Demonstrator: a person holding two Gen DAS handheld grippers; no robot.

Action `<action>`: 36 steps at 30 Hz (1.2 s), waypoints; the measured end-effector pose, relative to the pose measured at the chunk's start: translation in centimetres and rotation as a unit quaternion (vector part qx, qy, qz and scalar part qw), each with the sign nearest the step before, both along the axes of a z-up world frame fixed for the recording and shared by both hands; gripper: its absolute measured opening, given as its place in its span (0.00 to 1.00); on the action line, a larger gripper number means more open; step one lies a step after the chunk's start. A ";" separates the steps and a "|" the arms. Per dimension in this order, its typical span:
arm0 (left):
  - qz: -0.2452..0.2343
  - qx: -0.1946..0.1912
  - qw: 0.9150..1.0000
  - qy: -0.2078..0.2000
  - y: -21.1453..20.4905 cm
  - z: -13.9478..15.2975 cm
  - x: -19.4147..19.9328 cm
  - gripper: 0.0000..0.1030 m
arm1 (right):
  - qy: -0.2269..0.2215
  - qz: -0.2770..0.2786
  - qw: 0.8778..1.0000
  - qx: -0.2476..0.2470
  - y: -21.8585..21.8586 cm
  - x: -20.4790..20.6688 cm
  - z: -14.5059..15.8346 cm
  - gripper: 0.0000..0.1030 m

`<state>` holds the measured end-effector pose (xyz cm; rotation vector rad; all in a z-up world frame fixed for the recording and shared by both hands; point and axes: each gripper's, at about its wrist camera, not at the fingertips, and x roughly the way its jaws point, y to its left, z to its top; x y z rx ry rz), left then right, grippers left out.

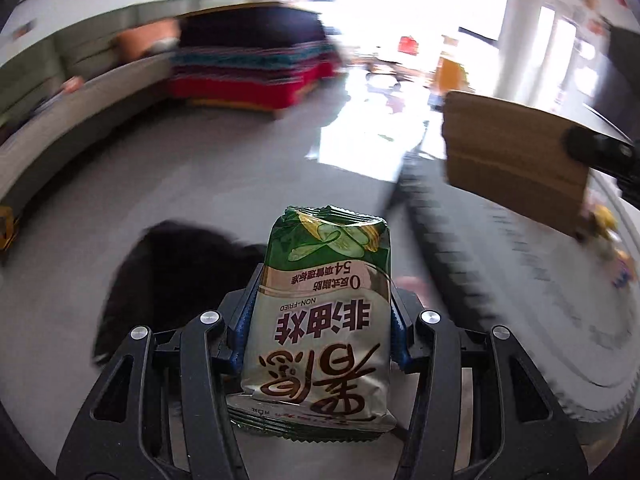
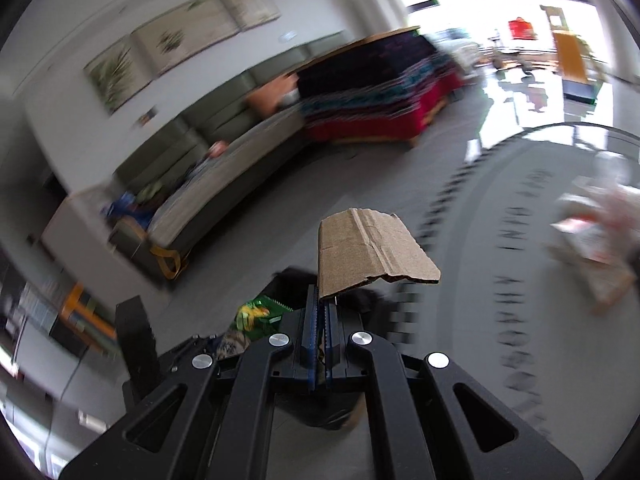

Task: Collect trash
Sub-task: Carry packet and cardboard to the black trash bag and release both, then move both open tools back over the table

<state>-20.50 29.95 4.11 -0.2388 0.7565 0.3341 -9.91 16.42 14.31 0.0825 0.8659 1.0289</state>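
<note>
Trash in both grippers, carried clear of the grey floor [image 1: 200, 184], likely toward the dark bin [image 1: 168, 280] below. Snack bag [image 1: 320, 320]: upright, clamped at its sides by the left gripper [image 1: 322, 312], jaws partway apart at bag width. Cardboard scrap [image 2: 368, 252]: pinched by one edge in the right gripper [image 2: 321, 312], jaws together on it. More litter on the round rug [image 2: 500, 200].

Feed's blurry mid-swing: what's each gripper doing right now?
Left gripper: shut on the snack bag.
Right gripper: shut on the cardboard piece.
</note>
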 end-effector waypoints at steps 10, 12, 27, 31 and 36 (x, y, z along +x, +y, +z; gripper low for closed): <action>0.177 0.000 0.984 -0.024 11.6 -1.2 -5.0 0.94 | 0.028 0.090 0.994 -0.060 15.5 -0.2 -3.8 0.53; 0.187 -0.035 0.981 -0.042 12.9 -1.0 -5.5 0.94 | 0.026 0.085 0.994 -0.064 15.7 -0.5 -4.0 0.53; 0.147 -0.046 0.987 -0.046 8.5 0.6 -2.2 0.94 | 0.003 0.003 0.998 -0.063 5.5 0.6 -3.5 0.54; 0.113 -0.051 0.991 -0.050 6.1 1.5 -0.3 0.94 | 0.004 -0.021 0.998 -0.056 2.0 1.4 -3.3 0.54; 0.061 -0.051 0.996 -0.050 2.3 2.3 2.1 0.94 | 0.009 -0.058 0.997 -0.047 -2.3 2.7 -3.1 0.54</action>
